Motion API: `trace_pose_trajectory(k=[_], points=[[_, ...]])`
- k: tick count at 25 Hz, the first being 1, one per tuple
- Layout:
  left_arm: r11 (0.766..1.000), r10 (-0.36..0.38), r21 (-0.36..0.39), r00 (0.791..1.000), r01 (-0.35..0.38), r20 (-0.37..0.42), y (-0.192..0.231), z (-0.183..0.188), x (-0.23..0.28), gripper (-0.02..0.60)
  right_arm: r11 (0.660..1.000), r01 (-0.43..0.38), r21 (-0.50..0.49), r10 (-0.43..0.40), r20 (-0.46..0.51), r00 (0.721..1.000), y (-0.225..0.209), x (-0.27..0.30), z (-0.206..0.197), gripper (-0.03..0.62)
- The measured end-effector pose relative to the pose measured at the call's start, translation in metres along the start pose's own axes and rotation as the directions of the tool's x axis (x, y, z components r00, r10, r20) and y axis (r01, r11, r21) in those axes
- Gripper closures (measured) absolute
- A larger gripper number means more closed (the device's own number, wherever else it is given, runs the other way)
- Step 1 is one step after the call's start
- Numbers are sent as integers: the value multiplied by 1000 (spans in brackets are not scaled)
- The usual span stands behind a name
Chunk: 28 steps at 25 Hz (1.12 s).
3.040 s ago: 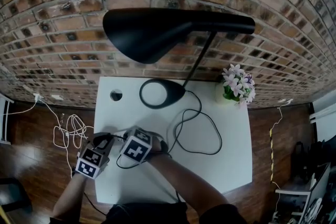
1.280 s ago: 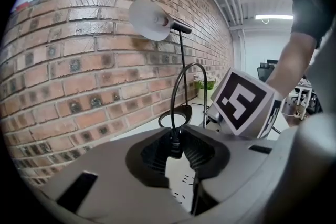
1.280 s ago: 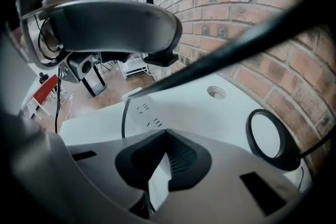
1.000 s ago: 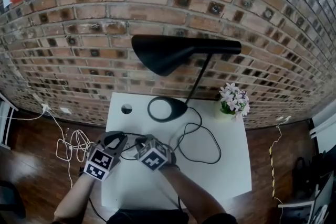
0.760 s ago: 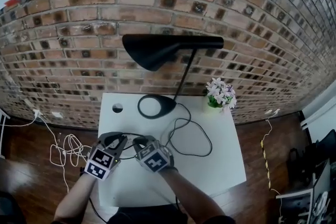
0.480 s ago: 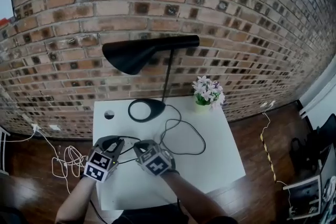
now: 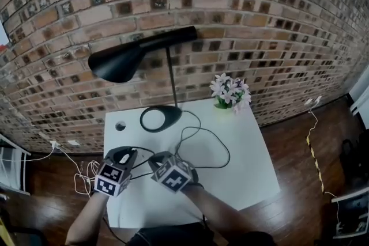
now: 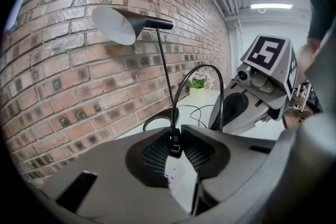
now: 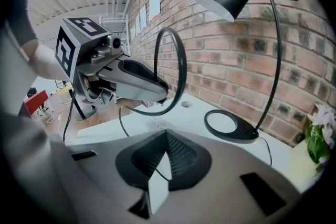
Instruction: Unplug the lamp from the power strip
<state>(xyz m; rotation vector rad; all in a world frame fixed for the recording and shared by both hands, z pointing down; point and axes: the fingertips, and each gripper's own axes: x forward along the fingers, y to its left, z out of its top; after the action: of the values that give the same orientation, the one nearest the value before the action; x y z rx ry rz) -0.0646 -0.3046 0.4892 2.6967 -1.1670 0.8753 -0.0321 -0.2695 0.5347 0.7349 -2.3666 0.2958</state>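
On the white table (image 7: 248, 152), a slim black lamp (image 7: 115, 61), cone-shaded, ring-based

White square bench (image 7: 248, 173) set against a brick wall, on a dark wooden floor (image 7: 300, 141).
Along the far edge: small round hole (image 7: 120, 125) by the far left corner, round black lamp base (image 7: 159, 118) left of centre, bunch of pale flowers (image 7: 229, 91) toward the far right corner. Black cable (image 7: 222, 144) looping from the lamp base over the middle and back toward the near left corner. On the floor, left of the bench, a loose tangle of white cables (image 7: 86, 173).
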Motion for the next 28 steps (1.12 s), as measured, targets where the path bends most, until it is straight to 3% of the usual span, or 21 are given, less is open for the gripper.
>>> trace_pose_trajectory(k=[6,12,22,28], points=[[998,52,-43,998,-54,-39,10,-6,8,500,998,-65,7,64,28,998,-1,-6,1,588],[994,59,-84,997,-63,-44,34,-18,21,500,993,-118,24,117,19,993,5,4,8,588],[991,-19,-131,1000,21,10,63,-15,50,500,996,-70,56,71,-16,997,-10,35,23,588],[996,-44,-80,999,44,0,88,-27,70,500,995,-69,71,72,-36,997,-19,51,21,588]])
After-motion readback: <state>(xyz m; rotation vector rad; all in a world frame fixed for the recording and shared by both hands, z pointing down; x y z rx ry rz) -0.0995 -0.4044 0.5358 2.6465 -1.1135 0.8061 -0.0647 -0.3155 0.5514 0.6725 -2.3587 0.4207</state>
